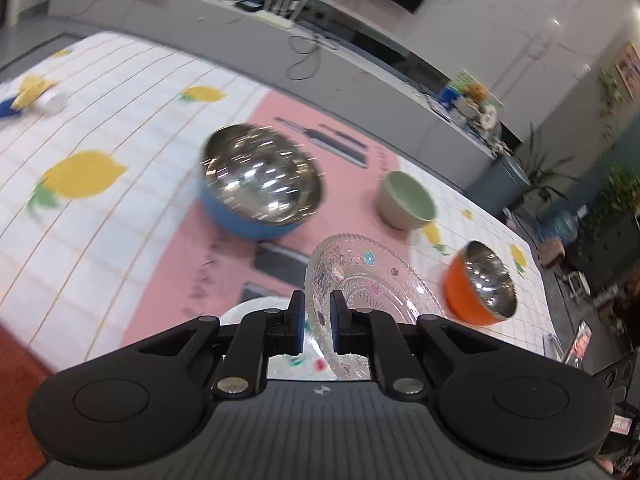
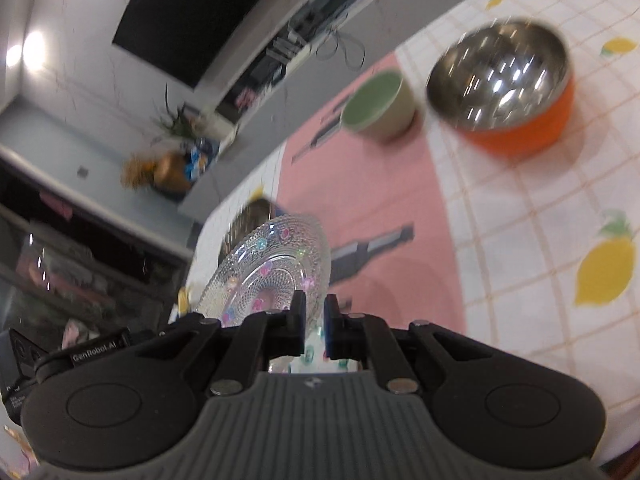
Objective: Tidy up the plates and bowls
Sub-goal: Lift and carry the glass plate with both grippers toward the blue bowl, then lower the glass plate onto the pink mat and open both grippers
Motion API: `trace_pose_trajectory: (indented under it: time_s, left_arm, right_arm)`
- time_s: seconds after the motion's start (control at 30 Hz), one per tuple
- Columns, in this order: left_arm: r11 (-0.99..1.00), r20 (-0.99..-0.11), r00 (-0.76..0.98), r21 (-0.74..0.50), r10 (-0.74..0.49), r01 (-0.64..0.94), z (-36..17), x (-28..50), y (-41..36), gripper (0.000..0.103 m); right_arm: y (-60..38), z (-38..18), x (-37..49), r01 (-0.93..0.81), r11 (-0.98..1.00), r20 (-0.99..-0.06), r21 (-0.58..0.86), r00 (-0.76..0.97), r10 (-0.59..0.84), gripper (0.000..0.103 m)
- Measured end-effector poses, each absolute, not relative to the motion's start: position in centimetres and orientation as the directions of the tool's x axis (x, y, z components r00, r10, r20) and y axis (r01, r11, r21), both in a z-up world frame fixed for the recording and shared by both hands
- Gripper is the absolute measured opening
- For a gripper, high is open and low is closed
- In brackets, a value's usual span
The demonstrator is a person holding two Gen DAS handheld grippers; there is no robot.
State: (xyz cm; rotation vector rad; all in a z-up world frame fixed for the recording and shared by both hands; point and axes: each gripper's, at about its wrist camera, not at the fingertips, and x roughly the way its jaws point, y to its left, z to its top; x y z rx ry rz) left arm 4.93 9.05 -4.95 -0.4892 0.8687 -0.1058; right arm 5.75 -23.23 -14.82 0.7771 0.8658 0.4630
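Glass plate (image 1: 362, 280) w/ coloured dots: rim pinched between left gripper (image 1: 318, 322) fingers, tilted, above the worktop (image 1: 120, 120). A like glass plate (image 2: 272, 268) is pinched at its rim by right gripper (image 2: 314, 322). Beyond: blue steel bowl (image 1: 262, 184), green bowl (image 1: 406, 200), orange steel bowl (image 1: 480, 284), well apart.

Counting bowls now: three on the desk. One pale green bowl (image 1: 406, 200) is my marker. One blue bowl (image 1: 260, 188) with a steel inside sits to its left in the left wrist view, and one orange bowl (image 1: 480, 284) with a steel inside sits to its right. So that's two steel-lined and one ceramic. Plates next: two clear ones with little coloured flowers. The first glass plate (image 1: 372, 280) is pinched in my left claw (image 1: 318, 320), the second glass plate (image 2: 264, 264) in my right claw (image 2: 314, 320), both nearer me than the green bowl. Two claws, then. One pink mat (image 1: 168, 264) lies under the green bowl.
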Motion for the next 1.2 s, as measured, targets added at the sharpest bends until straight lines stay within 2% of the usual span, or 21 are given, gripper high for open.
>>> trace_pose_trajectory:
  time_s: [0.43,0.9,1.2]
  left_arm:
    - [0.863,-0.743,0.613,-0.468,-0.267,-0.192,-9.6,2.3,11.6,0.013]
    - [0.887,-0.762,0.601,-0.424,-0.241,-0.182,-11.0,2.2,11.6,0.013]
    - [0.893,-0.768,0.594,-0.415,-0.241,-0.174,-11.1,2.1,11.6,0.013]
  right_arm:
    - [-19.9,-16.8,6.0,-0.11,0.698,-0.566,0.707,0.502,0.653,0.007]
    - [-18.1,-17.8,6.6,-0.157,0.772,-0.634,0.616,0.483,0.604,0.008]
    - [-18.0,-17.7,6.5,-0.175,0.781,-0.642,0.599,0.479,0.599,0.008]
